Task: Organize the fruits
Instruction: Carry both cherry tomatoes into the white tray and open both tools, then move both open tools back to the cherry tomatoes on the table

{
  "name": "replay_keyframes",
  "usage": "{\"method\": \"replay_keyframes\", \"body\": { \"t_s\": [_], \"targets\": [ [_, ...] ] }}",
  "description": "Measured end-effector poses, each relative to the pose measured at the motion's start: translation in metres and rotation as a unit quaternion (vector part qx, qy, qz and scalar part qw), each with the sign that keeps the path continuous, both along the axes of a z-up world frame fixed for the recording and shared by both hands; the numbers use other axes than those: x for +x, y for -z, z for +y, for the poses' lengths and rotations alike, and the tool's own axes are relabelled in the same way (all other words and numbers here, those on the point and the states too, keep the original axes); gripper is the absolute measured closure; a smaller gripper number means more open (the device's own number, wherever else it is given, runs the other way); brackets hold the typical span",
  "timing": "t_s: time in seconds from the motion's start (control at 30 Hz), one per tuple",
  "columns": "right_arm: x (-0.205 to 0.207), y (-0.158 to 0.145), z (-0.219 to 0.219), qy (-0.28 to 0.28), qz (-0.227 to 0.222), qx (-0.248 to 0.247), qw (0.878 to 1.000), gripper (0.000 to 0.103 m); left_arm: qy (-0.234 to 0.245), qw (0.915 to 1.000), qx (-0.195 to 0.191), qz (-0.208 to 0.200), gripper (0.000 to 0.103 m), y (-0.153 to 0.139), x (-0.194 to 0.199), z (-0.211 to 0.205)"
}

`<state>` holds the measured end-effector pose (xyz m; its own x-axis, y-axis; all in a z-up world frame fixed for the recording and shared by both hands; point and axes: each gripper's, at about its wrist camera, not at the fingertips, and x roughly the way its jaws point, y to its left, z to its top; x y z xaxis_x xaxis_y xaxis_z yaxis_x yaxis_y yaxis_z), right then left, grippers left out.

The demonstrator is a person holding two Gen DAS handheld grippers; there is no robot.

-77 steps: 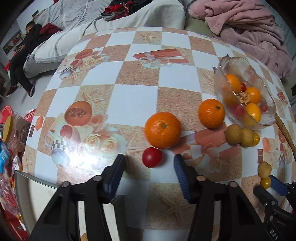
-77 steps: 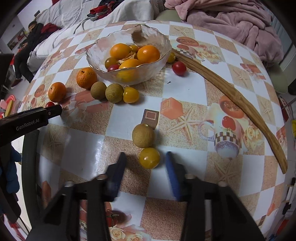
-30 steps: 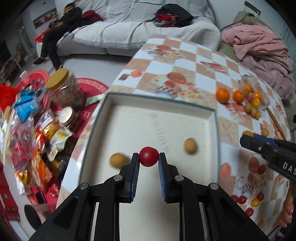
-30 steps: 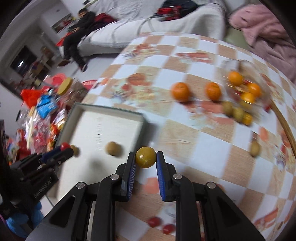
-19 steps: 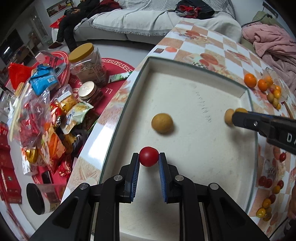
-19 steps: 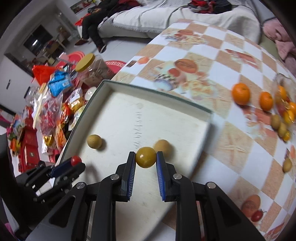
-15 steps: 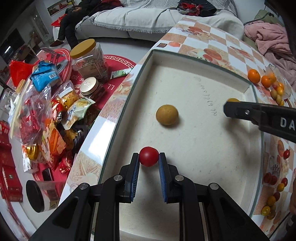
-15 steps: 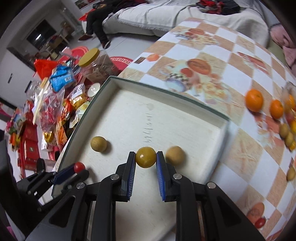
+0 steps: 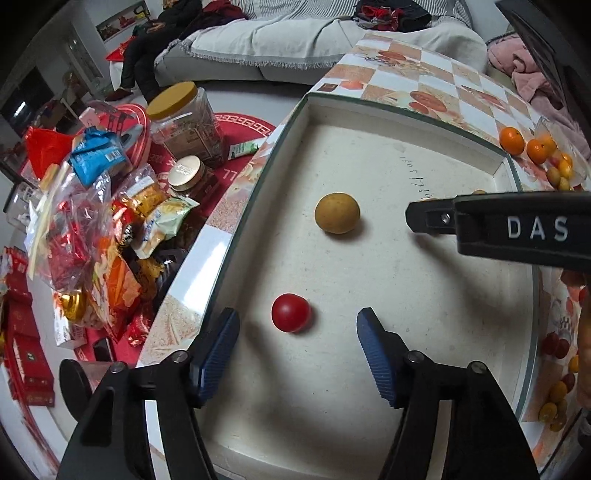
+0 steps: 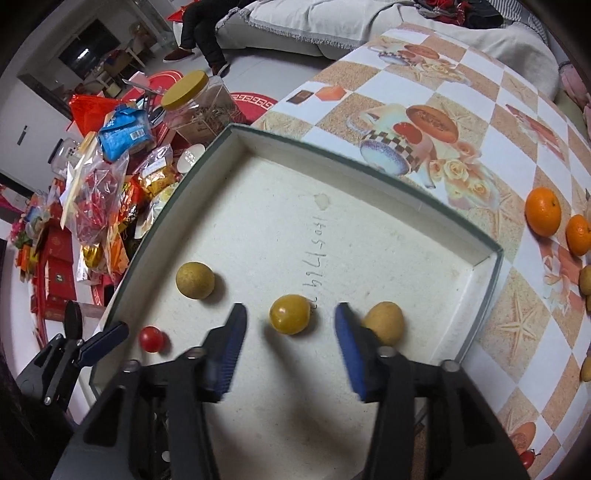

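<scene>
Two brown fruits (image 10: pixel 195 280) flank right gripper (image 10: pixel 290 332) | tray wall (image 10: pixel 369 166) — oranges (image 10: pixel 543 211) beyond

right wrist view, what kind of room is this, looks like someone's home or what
Most likely a home living room. A grey sofa with someone sitting on it stands behind a table covered in a printed checkered oilcloth, and snack bags and a yellow-lidded jar are piled on the floor.

Yellow-lid jar (image 9: pixel 183 117), snack bags (image 9: pixel 88 236), sofa (image 9: pixel 295 40).
</scene>
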<state>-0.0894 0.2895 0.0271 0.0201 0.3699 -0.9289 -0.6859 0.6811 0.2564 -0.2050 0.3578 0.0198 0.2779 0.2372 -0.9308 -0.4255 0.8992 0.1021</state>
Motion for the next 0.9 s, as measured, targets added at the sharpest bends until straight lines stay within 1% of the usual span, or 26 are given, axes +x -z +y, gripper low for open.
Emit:
{"method": "replay_keyframes", "body": {
  "t_s": [0.07,0.13,0.23,0.3,0.43,0.57,0.73,0.83,0.9],
  "targets": [
    [0.002,-0.007,-0.003,0.007,0.002,0.015,1.0,0.043,0.007,0.9999,0.006,0.009,0.035,0.001,0.001,-0.003],
    [0.003,-0.014,-0.005,0.013,0.002,0.025,1.0,0.036,0.012,0.9998,0.004,0.014,0.035,0.002,0.002,-0.005],
    [0.005,-0.03,-0.016,0.027,-0.009,0.042,0.999,0.027,0.017,0.9997,0.004,0.017,0.035,-0.001,0.004,-0.007],
    [0.007,-0.037,-0.025,0.04,-0.014,0.048,0.998,0.025,0.022,0.9996,0.003,0.016,0.035,-0.004,0.008,-0.01],
    [0.014,-0.046,-0.056,0.076,-0.018,0.053,0.995,0.025,0.047,0.9988,0.008,0.01,0.035,-0.014,0.019,-0.026],
    [0.023,-0.049,-0.099,0.123,-0.019,0.044,0.991,0.025,0.079,0.9968,0.009,-0.002,0.035,-0.024,0.035,-0.047],
    [0.03,-0.045,-0.163,0.182,-0.023,0.02,0.983,0.025,0.117,0.993,0.004,-0.015,0.035,-0.036,0.054,-0.077],
    [0.03,-0.039,-0.206,0.22,-0.024,-0.001,0.975,0.025,0.143,0.9895,0.0,-0.021,0.035,-0.041,0.062,-0.096],
    [0.028,-0.036,-0.227,0.239,-0.022,-0.011,0.971,0.025,0.16,0.9869,-0.007,-0.022,0.035,-0.043,0.065,-0.11]
  ]
}}
